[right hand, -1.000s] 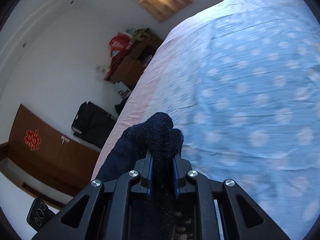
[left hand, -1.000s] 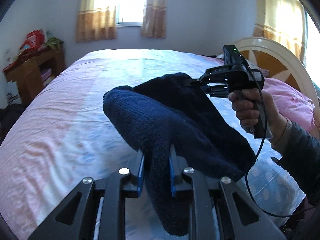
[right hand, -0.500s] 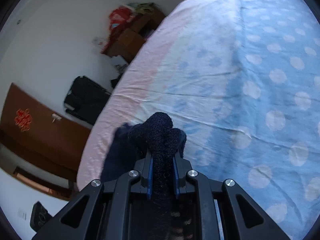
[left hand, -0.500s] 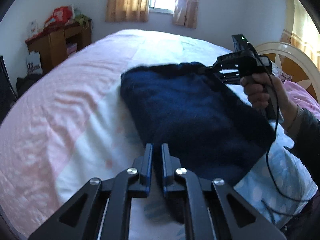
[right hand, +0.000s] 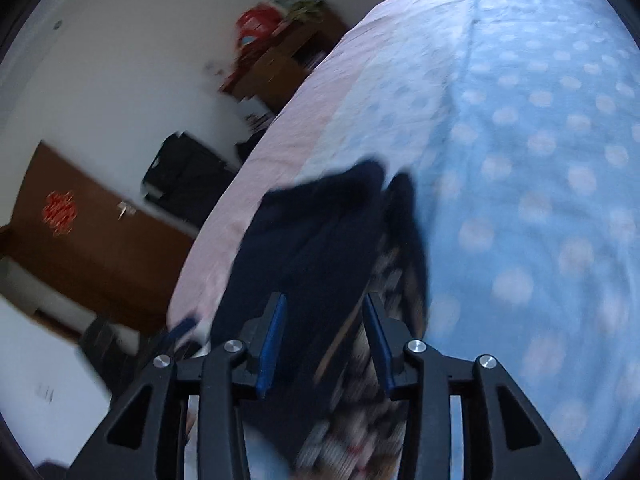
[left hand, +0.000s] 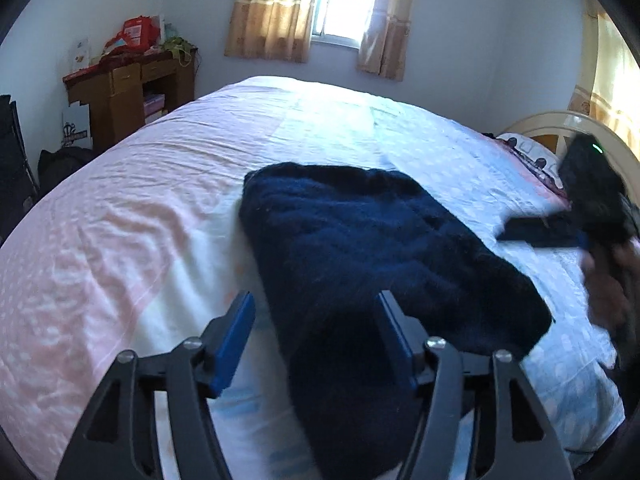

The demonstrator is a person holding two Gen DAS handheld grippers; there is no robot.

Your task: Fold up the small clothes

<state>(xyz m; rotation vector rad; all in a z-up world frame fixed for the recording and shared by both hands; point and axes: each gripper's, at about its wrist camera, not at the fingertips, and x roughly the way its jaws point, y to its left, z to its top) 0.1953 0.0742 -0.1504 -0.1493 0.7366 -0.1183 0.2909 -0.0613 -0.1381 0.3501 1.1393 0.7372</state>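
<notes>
A dark navy knitted garment lies folded on the bed sheet. My left gripper is open, its blue-padded fingers standing on either side of the garment's near end. My right gripper is open just above the garment, whose patterned underside shows between the fingers; the view is blurred. In the left wrist view the right gripper shows at the far right, blurred, just off the garment's right edge.
The bed sheet is pink on the left and blue with white dots on the right. A wooden desk with red bags stands by the far wall. A headboard and pillow are at the right. A black bag sits on the floor.
Both grippers have opened and let go of the navy garment, which now lies flat on the bed. The right gripper has pulled back to the right.
</notes>
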